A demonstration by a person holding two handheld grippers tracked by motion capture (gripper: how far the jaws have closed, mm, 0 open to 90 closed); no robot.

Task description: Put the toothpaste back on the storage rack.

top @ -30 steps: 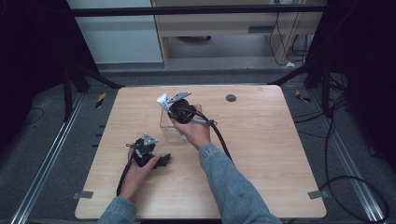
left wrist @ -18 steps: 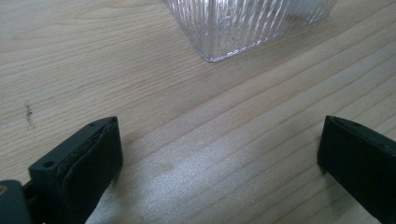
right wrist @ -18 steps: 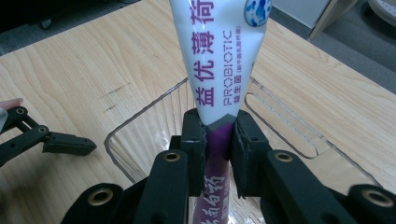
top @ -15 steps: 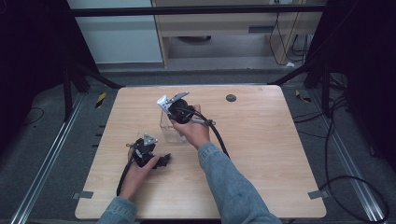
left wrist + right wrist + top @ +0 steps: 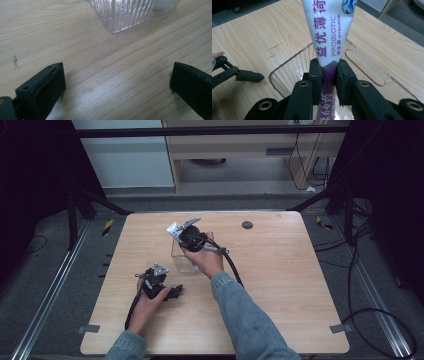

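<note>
So the right gripper (image 5: 329, 72) has its jaws pinched tight on a toothpaste tube (image 5: 329, 30), holding it right over the clear plastic bin (image 5: 287, 67) on the table (image 5: 280, 270). Looks like the drop-in step. The left gripper (image 5: 117, 82) rests wide open and empty near the bin. Next I'd lower the tube inside before letting go.

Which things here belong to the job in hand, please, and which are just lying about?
In use:
- tube, clamped in the right hand-held gripper
- clear box below it
- left hand-held gripper, open, resting near the box

Lying about:
- dark round disc at the table's far edge
</note>
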